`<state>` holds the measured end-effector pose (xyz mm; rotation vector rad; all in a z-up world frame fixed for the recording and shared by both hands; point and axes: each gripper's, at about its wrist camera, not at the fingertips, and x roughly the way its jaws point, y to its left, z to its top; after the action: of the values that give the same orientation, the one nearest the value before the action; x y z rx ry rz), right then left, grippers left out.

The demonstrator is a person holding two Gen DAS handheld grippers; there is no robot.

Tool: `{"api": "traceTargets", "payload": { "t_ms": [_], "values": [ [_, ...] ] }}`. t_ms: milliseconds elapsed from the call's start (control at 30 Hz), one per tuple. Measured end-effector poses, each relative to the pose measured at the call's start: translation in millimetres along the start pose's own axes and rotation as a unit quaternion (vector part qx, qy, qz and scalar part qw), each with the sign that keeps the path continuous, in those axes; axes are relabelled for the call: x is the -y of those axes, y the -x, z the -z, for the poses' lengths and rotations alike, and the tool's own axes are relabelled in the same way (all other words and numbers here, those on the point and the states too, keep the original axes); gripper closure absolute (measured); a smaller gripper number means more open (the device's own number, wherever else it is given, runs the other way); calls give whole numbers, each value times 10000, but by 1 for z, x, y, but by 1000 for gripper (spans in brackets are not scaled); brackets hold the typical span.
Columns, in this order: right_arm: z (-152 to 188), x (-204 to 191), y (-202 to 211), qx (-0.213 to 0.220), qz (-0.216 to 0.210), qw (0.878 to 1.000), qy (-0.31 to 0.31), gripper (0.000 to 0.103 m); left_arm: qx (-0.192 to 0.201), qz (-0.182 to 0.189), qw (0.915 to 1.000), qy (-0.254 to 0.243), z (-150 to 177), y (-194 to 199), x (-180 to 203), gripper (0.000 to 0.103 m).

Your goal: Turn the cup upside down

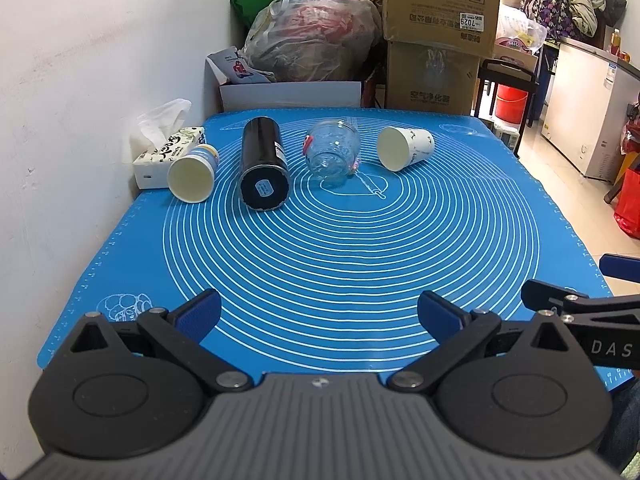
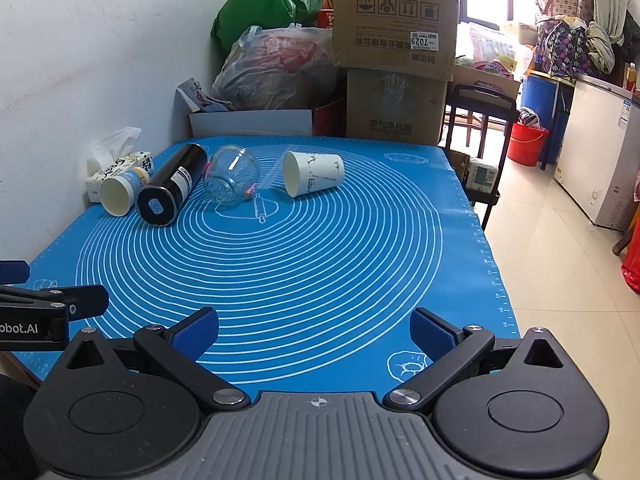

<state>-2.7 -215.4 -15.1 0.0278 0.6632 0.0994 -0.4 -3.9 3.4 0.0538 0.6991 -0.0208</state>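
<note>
Four vessels lie on their sides in a row at the far end of the blue mat (image 1: 340, 260). From the left: a white paper cup with a blue band (image 1: 192, 174) (image 2: 120, 192), a black flask (image 1: 264, 164) (image 2: 172, 190), a clear glass jar (image 1: 332, 152) (image 2: 231, 178), and a white printed paper cup (image 1: 404, 148) (image 2: 312, 178). My left gripper (image 1: 318, 314) is open and empty over the mat's near edge. My right gripper (image 2: 314, 328) is open and empty, also at the near edge.
A tissue box (image 1: 166, 152) sits against the white wall at the far left. Cardboard boxes (image 1: 436, 36) and stuffed bags (image 1: 312, 40) pile up behind the table. The table's right edge drops to a tiled floor (image 2: 560, 280). The right gripper's side shows at the left wrist view's right edge (image 1: 580, 312).
</note>
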Motion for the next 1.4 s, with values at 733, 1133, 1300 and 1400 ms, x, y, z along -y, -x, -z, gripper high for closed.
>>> {"api": "traceTargets", "payload": {
  "t_ms": [733,1133,1300,1400],
  "values": [
    [5,1,-6,-34,14,10000,6,0,-37,-6,10000,18,2,-4,2,0],
    [3,3,-6,-35,33,10000,-2,0,-35,28,10000,-65,-1,-6,5,0],
    [1,4,-7,-36,41,10000,22,0,-43,12,10000,-46,-1,-7,5,0],
    [0,5,-7,-40,28,10000,16,0,-66,-1,10000,-20,-2,-10,3,0]
  ]
}}
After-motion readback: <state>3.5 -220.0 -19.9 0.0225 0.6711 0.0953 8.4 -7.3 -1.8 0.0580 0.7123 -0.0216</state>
